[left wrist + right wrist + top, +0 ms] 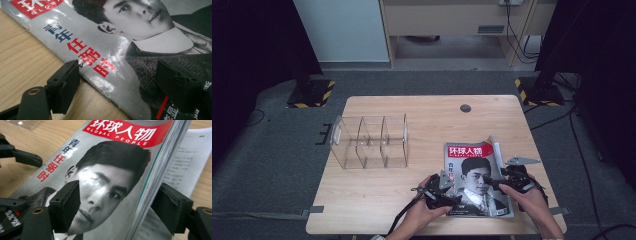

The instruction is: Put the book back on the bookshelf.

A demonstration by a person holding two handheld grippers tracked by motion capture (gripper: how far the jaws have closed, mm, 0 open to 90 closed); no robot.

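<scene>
A magazine (472, 175) with a red title band and a portrait cover lies on the front right of the wooden table (377, 200). My left gripper (451, 192) stands open at its left edge. In the left gripper view the magazine (112, 45) has one jaw on the wood beside that edge and the other over the cover, with the left gripper (122, 77) pressing nothing. My right gripper (496, 184) is open at the right edge. There the magazine (112, 170) is raised off an inner page (185, 157), and the right gripper (120, 200) straddles the page stack.
A clear plastic organizer (369, 141) with three compartments stands on the table's left half. A dark round cable hole (465, 108) sits near the far edge. Black stands with striped bases flank the table on the grey carpet.
</scene>
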